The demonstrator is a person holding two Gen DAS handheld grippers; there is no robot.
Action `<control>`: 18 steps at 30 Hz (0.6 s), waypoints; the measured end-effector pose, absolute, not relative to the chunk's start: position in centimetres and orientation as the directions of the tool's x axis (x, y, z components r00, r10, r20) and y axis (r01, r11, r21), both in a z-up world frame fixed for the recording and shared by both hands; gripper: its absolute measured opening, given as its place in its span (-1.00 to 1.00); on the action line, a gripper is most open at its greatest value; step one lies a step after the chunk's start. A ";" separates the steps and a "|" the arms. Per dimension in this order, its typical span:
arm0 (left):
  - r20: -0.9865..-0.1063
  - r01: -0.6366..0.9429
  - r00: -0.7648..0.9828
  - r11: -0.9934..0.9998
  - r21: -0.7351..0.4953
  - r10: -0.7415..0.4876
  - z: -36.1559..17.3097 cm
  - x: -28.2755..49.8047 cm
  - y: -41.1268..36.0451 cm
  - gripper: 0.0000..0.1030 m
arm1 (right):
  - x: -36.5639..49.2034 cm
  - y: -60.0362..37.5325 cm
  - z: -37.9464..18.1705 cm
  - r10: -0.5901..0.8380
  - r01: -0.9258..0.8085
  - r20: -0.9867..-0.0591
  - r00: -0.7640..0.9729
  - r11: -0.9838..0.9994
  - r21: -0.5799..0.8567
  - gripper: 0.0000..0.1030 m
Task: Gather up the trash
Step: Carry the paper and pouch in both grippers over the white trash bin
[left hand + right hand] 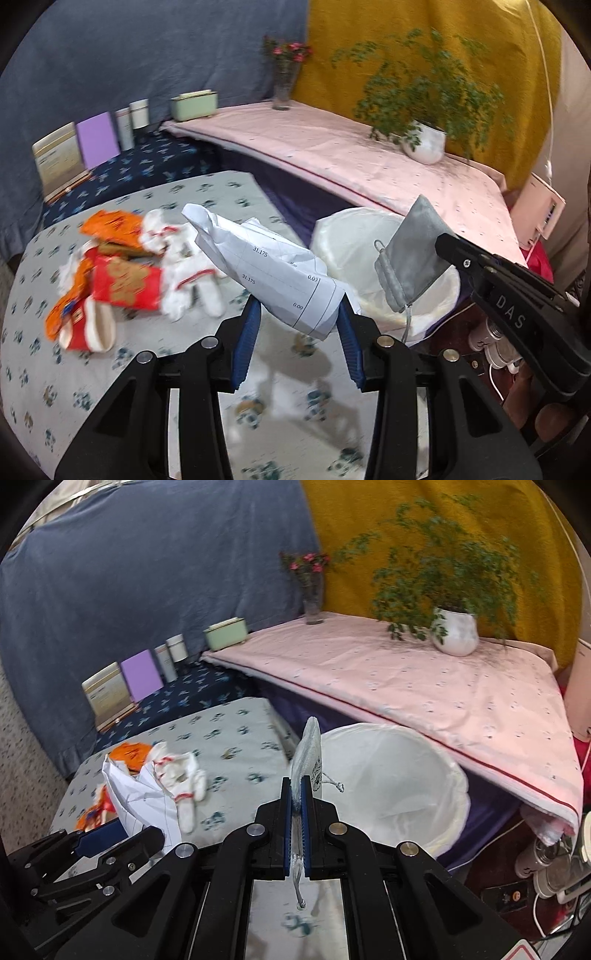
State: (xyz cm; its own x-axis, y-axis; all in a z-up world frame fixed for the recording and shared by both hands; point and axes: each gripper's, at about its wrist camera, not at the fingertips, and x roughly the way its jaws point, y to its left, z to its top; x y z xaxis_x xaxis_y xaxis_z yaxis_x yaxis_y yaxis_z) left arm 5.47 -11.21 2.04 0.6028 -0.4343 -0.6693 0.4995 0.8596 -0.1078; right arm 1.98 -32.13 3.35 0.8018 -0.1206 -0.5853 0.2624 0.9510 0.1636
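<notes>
The left gripper [299,317] was closed down on a crumpled white paper [273,273], its blue pads pressing the printed sheet from both sides near one end, so the rest stuck out ahead above the floral tablecloth [147,369] rather than lying on it. The right gripper [298,808] was clamped nearly flat on a thin grey drawstring pouch [308,755], gripped by its lower edge so the pouch stood upright on edge, its cord dangling below the fingers. Both loads seemed held that way for carrying toward the white-lined bin [399,775], which sat just past the table's edge, its mouth open and close ahead of the pouch; in the left wrist view the pouch hung at the bin's near rim. Whether the bin already held anything was hard to tell. Further left, the remaining trash lay on the cloth in a heap: orange wrappers [110,225], a red paper cup [92,325] tipped on its side, and a white plastic bag [184,266].
</notes>
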 end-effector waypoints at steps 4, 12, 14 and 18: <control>-0.668 0.561 0.568 0.820 -0.115 -0.482 2.0 6.4 -15.2 -0.22 | 2.2 -35.4 2.7 -0.155 0.305 -0.599 0.786 0.939 0.157 -0.92; -0.687 0.627 0.499 0.767 -0.134 -0.528 0.5 9.1 -21.1 -0.22 | 3.0 -39.8 0.9 -0.199 0.367 -0.629 0.752 0.918 0.149 -0.91; -0.690 0.640 0.488 0.757 -0.133 -0.534 0.0 9.7 -22.4 -0.22 | 3.3 -40.7 0.5 -0.205 0.382 -0.635 0.745 0.912 0.153 -0.92; -0.695 0.656 0.473 0.743 -0.132 -0.541 -0.8 10.6 -24.5 -0.21 | 3.9 -42.0 -0.5 -0.216 0.404 -0.648 0.730 0.901 0.155 -0.91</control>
